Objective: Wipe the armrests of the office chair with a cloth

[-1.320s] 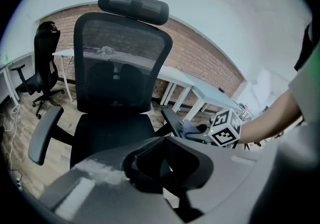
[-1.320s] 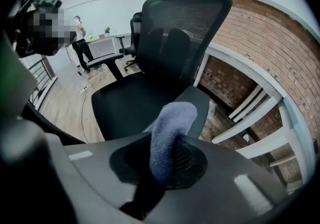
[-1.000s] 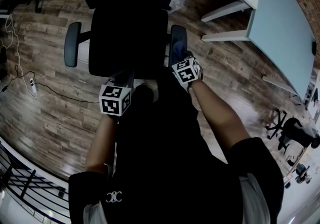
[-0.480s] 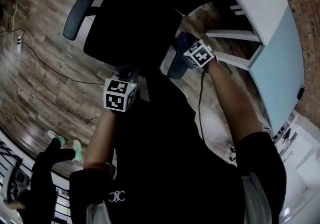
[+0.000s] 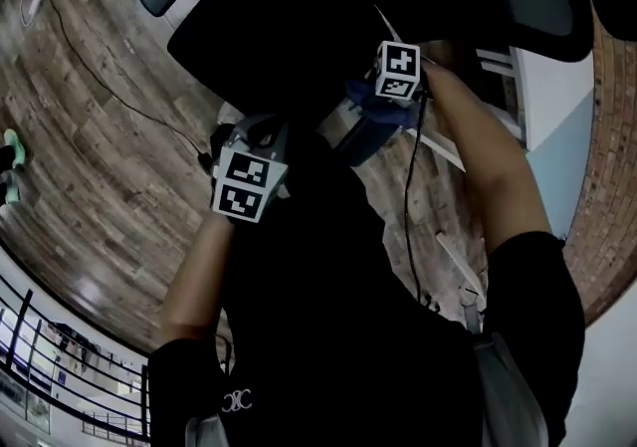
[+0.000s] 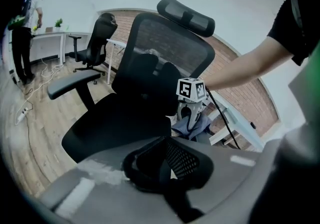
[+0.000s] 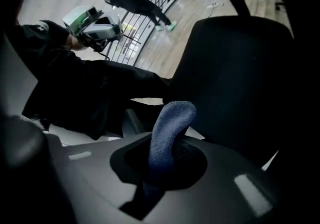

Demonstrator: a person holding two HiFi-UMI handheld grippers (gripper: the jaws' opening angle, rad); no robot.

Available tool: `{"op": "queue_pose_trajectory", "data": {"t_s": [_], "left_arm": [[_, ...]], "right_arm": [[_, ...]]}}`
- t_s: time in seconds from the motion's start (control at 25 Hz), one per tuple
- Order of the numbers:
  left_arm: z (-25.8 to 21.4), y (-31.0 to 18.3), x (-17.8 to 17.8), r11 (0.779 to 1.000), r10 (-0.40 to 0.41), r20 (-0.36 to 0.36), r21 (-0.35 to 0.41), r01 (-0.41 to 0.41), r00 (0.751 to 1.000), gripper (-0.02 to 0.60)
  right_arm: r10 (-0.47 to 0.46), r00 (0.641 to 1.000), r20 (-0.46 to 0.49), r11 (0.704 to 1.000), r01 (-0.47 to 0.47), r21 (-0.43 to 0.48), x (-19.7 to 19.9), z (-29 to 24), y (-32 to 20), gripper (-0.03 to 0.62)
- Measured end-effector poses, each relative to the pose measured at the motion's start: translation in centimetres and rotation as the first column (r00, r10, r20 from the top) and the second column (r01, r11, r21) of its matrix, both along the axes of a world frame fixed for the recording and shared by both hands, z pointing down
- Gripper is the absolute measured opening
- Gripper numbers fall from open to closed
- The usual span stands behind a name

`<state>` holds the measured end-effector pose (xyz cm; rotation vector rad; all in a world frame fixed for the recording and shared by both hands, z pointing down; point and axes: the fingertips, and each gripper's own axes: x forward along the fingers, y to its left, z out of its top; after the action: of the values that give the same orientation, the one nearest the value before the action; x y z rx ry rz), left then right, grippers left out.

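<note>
The black office chair (image 6: 135, 118) fills the left gripper view, its mesh back and headrest (image 6: 186, 16) upright. Its left armrest (image 6: 70, 83) sticks out bare. My right gripper (image 5: 386, 102) is shut on a blue cloth (image 5: 378, 121), which rests on the chair's right armrest (image 5: 348, 146). In the right gripper view the cloth (image 7: 167, 130) stands up in a fold out of the jaws (image 7: 160, 165). My left gripper (image 5: 257, 134) hovers in front of the seat, jaws together with nothing in them (image 6: 167, 160), apart from the cloth (image 6: 192, 125).
A white desk (image 5: 557, 126) and a brick wall (image 5: 612, 186) stand to the right. A cable (image 5: 100, 67) runs over the wood floor. A second chair (image 6: 95, 43) and a person (image 6: 25, 28) stand beyond; another person (image 7: 135, 1) walks by a railing.
The view has swung and the chair now appears turned. My right gripper has slid further along the right armrest with the cloth. The left gripper stayed near the seat front.
</note>
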<state>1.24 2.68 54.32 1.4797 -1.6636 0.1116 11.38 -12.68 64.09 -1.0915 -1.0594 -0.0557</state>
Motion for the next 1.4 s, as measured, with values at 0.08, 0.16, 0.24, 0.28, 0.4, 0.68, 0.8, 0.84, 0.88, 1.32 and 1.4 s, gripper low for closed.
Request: {"op": "queue_pose_trajectory", "data": {"t_s": [0.08, 0.16, 0.24, 0.28, 0.4, 0.68, 0.8, 0.84, 0.88, 1.32, 1.4], "left_arm": [[1.0, 0.4, 0.5, 1.0, -0.023, -0.019, -0.015, 0.023, 1.0, 0.006], [1.9, 0.9, 1.2, 0.999, -0.028, -0.031, -0.035, 0.027, 0.999, 0.006], [2.6, 1.2, 1.9, 0.998, -0.026, -0.035, -0.052, 0.024, 0.999, 0.006], [2.7, 1.2, 1.9, 0.998, -0.031, -0.03, -0.052, 0.03, 0.999, 0.006], [2.5, 1.4, 0.6, 0.995, -0.094, 0.007, -0.018, 0.094, 0.996, 0.005], [3.7, 2.3, -0.9, 0.986, -0.159, 0.006, -0.05, 0.159, 0.987, 0.006], [3.9, 2.3, -0.4, 0.984, -0.167, -0.001, -0.059, 0.167, 0.986, 0.006], [4.0, 2.3, -0.2, 0.983, -0.173, -0.004, -0.063, 0.172, 0.985, 0.006], [4.0, 2.4, 0.0, 0.982, -0.178, -0.007, -0.067, 0.177, 0.984, 0.006], [3.9, 2.0, 0.6, 0.981, -0.188, -0.065, -0.055, 0.184, 0.98, 0.006], [3.9, 2.0, 0.8, 0.981, -0.188, -0.071, -0.056, 0.184, 0.98, 0.005]], "right_arm": [[-0.096, 0.994, -0.061, 0.995, 0.094, -0.032, -0.3, 1.0, 0.1, 0.044], [-0.175, 0.979, -0.108, 0.983, 0.168, -0.074, -0.4, 1.9, 0.4, 0.044], [-0.229, 0.958, -0.171, 0.969, 0.209, -0.131, 0.2, 2.4, 1.0, 0.044], [-0.249, 0.947, -0.203, 0.963, 0.22, -0.157, 0.5, 2.6, 1.3, 0.043], [-0.29, 0.917, -0.274, 0.948, 0.238, -0.209, 0.9, 2.9, 1.5, 0.043], [-0.353, 0.883, -0.309, 0.926, 0.282, -0.252, 1.7, 5.1, 1.6, 0.043], [-0.399, 0.86, -0.319, 0.911, 0.332, -0.244, 2.3, 6.4, 0.9, 0.043], [-0.409, 0.857, -0.312, 0.908, 0.347, -0.237, 2.5, 6.8, 0.6, 0.043], [-0.415, 0.86, -0.297, 0.905, 0.358, -0.228, 2.7, 7.4, 0.5, 0.042], [-0.384, 0.919, -0.087, 0.923, 0.384, -0.025, 1.7, 13.8, -3.6, 0.041], [-0.383, 0.921, -0.065, 0.923, 0.385, 0.017, 1.5, 14.3, -4.5, 0.041]]}}
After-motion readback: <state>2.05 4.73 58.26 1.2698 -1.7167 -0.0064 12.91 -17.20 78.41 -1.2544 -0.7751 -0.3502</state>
